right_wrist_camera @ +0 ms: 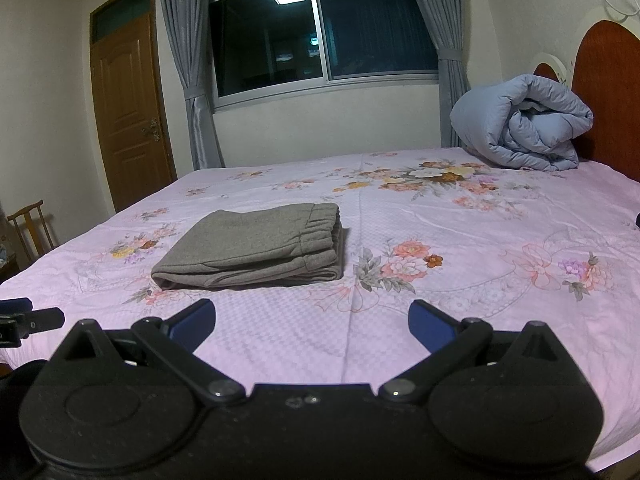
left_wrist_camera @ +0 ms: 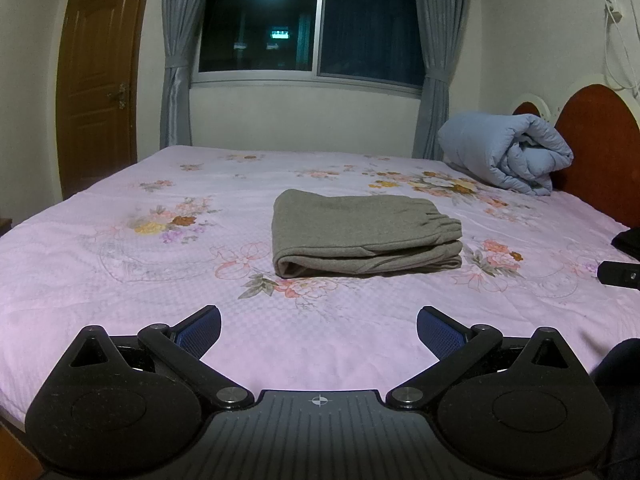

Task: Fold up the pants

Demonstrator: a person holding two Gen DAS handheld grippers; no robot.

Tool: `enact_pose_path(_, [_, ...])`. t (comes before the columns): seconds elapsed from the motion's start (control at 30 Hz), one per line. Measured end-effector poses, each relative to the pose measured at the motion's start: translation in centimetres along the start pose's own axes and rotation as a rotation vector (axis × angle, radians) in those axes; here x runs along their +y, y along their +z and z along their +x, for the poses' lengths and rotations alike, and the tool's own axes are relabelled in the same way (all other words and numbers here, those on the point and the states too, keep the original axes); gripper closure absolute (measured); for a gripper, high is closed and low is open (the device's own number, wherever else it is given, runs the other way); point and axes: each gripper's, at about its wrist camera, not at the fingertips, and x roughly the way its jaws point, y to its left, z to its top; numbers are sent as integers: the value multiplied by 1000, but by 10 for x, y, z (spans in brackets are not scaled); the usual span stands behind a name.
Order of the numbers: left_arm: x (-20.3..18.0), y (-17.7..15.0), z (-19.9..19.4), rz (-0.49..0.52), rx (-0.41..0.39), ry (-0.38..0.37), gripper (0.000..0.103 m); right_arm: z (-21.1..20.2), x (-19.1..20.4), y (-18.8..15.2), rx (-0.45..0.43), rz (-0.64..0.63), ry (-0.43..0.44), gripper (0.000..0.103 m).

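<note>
Bed (left_wrist_camera: pixel 120 312) w/ pink floral sheet carries folded grey pants (left_wrist_camera: pixel 362 236) approx. mid-bed, rolled blue duvet (left_wrist_camera: pixel 508 150) at headboard edge, and a dark item (left_wrist_camera: pixel 628 238) near the headboard-side edge.

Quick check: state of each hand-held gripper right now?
Left hand-held gripper: open, holding nothing.
Right hand-held gripper: open, holding nothing.
Both are short of the folded pants.

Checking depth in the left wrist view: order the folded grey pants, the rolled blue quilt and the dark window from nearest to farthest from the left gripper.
1. Folded grey pants, mid-bed, straight ahead.
2. Rolled blue quilt, far right, by the headboard.
3. Dark window, on the back wall.
</note>
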Motion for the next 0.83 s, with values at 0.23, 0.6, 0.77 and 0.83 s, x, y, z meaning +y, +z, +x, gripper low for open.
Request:
enact_pose_path(0.23, [2, 1, -1, -3, -3, 3, 0, -1, 0, 1, -2, -5, 1, 6])
enact_pose_path(0.6, [4, 2, -1, 0, -14, -1, 0, 0, -1, 2, -1, -10, 4, 6])
enact_pose_path(0.77, [4, 0, -2, 10, -20, -21, 0, 0, -1, 2, -2, -11, 3, 6])
enact_pose_path(0.83, [3, 0, 0, 10, -9, -23, 0, 0, -1, 2, -3, -10, 4, 6])
